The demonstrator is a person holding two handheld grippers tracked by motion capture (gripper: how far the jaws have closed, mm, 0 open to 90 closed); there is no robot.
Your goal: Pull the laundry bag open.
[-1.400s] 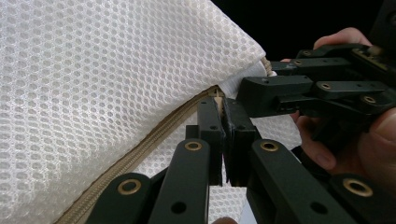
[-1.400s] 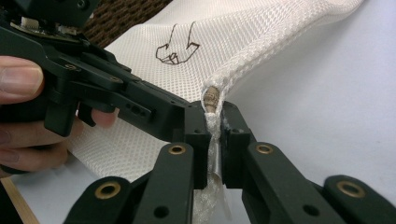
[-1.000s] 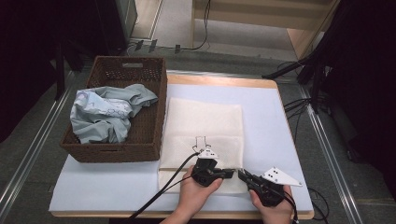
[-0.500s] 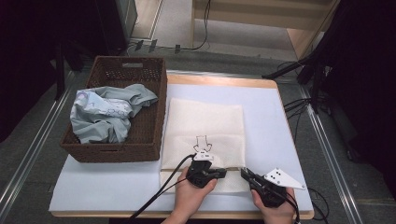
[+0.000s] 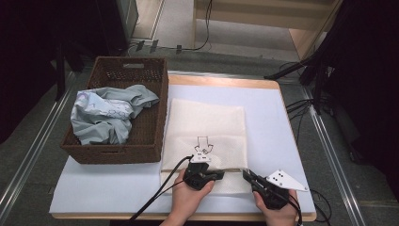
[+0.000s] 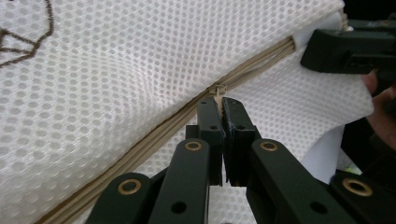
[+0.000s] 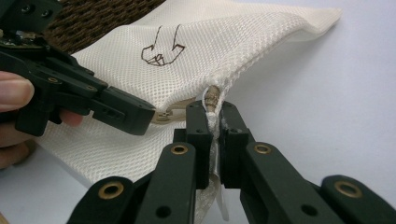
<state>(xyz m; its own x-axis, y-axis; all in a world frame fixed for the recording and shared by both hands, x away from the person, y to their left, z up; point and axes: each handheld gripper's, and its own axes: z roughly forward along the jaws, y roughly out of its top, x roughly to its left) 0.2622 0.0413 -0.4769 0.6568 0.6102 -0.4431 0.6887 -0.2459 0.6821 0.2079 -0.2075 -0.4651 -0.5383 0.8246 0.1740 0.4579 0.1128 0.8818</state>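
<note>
mesh bag is held at lower centre: zipper pull pinched by left gripper, bag corner clamped by right gripper

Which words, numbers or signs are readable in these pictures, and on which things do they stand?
No readable words or numbers.
Mesh bag: a dark outline drawing, like an arrow pointing down at a folded shape; no letters.
Cloth in the basket: faint pale print, too blurred to read.
</note>
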